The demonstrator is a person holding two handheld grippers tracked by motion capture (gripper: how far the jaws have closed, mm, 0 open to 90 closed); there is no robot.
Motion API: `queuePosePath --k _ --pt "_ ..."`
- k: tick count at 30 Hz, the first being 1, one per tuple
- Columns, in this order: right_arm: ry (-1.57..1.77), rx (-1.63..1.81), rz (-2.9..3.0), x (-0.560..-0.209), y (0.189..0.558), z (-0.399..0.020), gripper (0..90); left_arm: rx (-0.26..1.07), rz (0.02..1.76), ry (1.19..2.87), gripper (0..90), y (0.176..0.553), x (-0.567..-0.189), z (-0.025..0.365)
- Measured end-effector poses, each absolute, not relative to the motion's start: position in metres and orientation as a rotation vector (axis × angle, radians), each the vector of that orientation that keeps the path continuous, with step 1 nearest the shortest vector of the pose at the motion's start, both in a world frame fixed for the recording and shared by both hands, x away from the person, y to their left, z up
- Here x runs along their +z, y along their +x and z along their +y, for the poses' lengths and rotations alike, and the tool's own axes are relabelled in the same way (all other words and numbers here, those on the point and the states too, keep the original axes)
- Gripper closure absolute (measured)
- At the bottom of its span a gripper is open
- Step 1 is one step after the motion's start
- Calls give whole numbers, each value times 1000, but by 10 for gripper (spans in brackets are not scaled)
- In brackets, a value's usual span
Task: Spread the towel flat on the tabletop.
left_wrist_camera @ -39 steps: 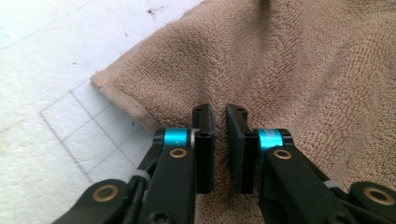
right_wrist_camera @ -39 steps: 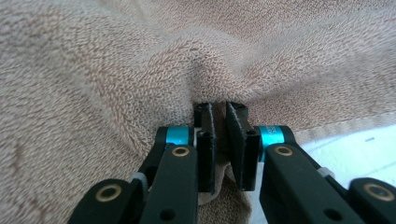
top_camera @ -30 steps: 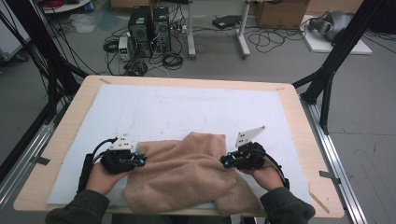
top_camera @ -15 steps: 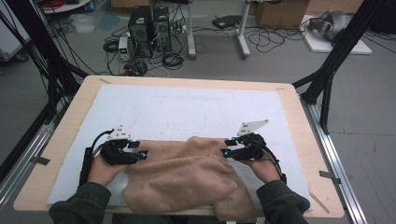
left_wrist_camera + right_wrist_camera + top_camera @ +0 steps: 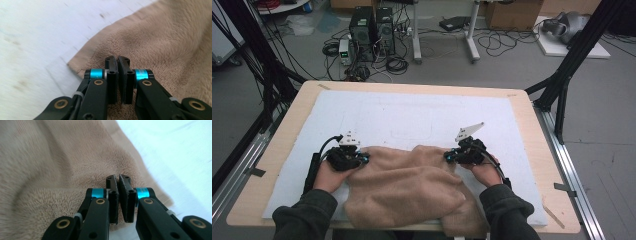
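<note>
The left gripper (image 5: 360, 159) sat at the far left corner of the brown towel (image 5: 407, 185), at about 9 o'clock on the tabletop (image 5: 287, 125). Its jaws had just closed and were pressed together, pinching the towel's edge between them. The towel lay bunched on the white mat (image 5: 412, 115), near the person's side, at about 6 o'clock. The right gripper (image 5: 450, 156) sat at the far right corner of the towel, at about 3 o'clock of the cloth. Its jaws had just closed too, and they pinched a fold of the towel.

I think the step was to grab both far corners, so the towel could be spread or folded. To do it well, both grippers should bite deep enough that the soft cloth does not slip out. They should lift together, at the same speed, and pull gently apart to keep the edge straight.

There were 2 grippers, 2 hands, 1 towel, 1 mat and 1 tabletop.
</note>
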State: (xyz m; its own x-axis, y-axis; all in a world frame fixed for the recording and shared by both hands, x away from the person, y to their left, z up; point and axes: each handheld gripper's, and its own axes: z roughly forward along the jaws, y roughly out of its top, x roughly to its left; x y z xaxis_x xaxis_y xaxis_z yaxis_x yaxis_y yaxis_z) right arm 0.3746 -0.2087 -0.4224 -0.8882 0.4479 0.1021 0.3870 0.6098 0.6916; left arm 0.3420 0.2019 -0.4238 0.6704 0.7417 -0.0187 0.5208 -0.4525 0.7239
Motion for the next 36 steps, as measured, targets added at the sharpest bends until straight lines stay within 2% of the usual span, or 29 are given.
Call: queuePosePath --k 4,7,8,9,10,12,17,26,30,33,36 --pt "722 1126 2652 -389 398 -218 864 541 1020 2057 863 377 -396 195" --pt "800 1126 2486 -352 431 -225 837 741 999 1958 843 416 -358 179" --pt "830 1088 2413 -340 440 -225 763 814 1009 1938 772 427 -349 173" --pt "878 1050 2342 -333 448 -227 604 811 1047 1931 596 438 -344 170" --pt "946 1054 2294 -329 455 -230 545 778 1079 1934 493 444 -341 169" --pt "1009 1133 2299 -332 458 -237 538 717 1067 1935 476 446 -343 172" --pt "994 1188 2398 -360 439 -241 484 592 1033 1972 431 422 -365 184" --pt "758 1297 2607 -388 366 -224 495 490 917 2021 412 339 -402 194" --pt "702 1247 2680 -402 351 -217 494 456 880 2042 404 310 -418 197" --pt "718 1170 2726 -422 349 -212 494 444 889 2124 453 302 -437 200" --pt "765 1165 2772 -436 355 -209 571 427 880 2116 533 300 -448 200"
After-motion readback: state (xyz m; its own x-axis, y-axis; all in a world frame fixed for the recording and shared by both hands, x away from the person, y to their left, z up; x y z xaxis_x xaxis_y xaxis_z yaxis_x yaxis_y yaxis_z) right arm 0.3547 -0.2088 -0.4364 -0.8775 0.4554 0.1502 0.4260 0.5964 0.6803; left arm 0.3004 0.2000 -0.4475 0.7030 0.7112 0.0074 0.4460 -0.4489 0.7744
